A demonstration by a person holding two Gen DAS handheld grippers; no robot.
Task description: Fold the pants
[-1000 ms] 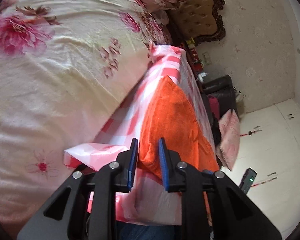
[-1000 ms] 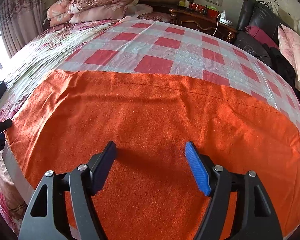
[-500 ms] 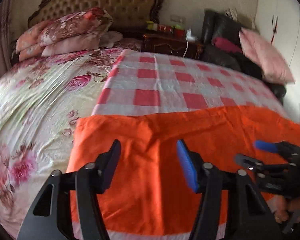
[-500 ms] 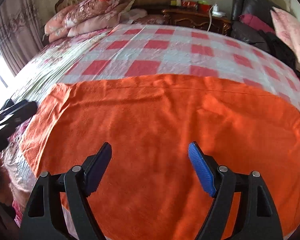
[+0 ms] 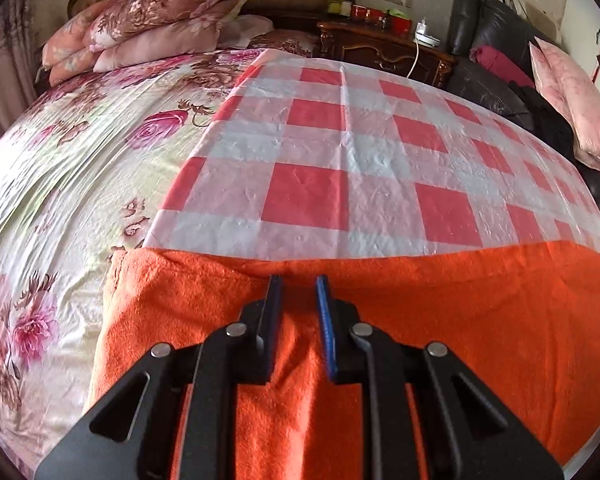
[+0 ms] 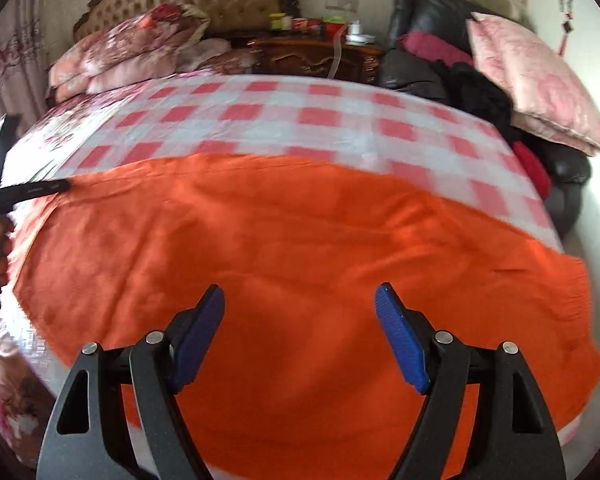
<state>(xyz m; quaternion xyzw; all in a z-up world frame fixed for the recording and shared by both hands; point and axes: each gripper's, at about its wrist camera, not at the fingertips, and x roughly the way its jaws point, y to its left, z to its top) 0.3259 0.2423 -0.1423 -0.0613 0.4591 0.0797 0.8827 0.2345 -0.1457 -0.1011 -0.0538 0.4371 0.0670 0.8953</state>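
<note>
The orange pants (image 5: 460,320) lie spread flat across the near part of a red-and-white checked sheet (image 5: 340,168) on the bed. My left gripper (image 5: 299,280) sits low over their far edge near the left end, jaws nearly closed with orange cloth showing in the narrow gap. In the right wrist view the pants (image 6: 300,240) fill the middle, and my right gripper (image 6: 300,300) is open and empty above them. The left gripper's fingertip (image 6: 40,189) shows at the pants' far left edge.
A floral bedsheet (image 5: 60,184) covers the bed to the left. Pillows (image 5: 148,28) are stacked at the tufted headboard. A wooden nightstand (image 5: 380,48) with small items, a black leather seat (image 5: 488,40) and a pink cushion (image 5: 572,96) stand at the back right.
My left gripper swung from the bed's side to face the headboard, opened, then narrowed over the pants' far edge. My right gripper pulled back slightly and stayed open.
</note>
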